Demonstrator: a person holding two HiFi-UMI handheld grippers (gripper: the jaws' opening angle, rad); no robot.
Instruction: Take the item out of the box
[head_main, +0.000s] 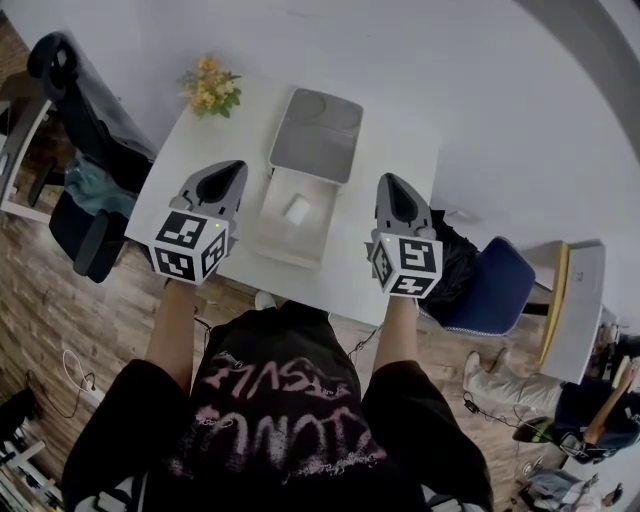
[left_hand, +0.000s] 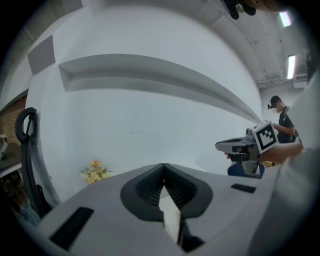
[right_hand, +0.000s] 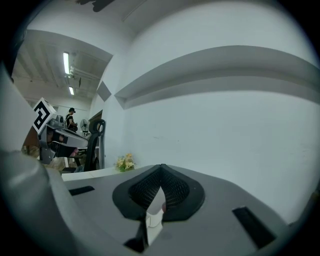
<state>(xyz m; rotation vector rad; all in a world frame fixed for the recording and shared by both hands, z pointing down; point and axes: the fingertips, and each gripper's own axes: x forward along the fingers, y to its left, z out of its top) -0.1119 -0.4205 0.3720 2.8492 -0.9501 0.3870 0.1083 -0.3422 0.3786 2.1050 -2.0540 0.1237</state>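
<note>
- Left gripper (head_main: 233, 172), left of centre in the head view: points toward the top of the frame, tip leaning slightly right. Its marker cube (head_main: 190, 247) sits at the rear end.
- Left jaws: closed tip to tip, nothing gripped.
- Right gripper (head_main: 393, 182), right of centre: points up-frame, cube (head_main: 406, 264) behind it.
- Right jaws: tips together, nothing gripped.
- Left forearm (head_main: 172, 335) and right forearm (head_main: 398, 330): bare, stretched forward from black sleeves, roughly parallel.
- The two grippers are level with each other and well apart.
</note>
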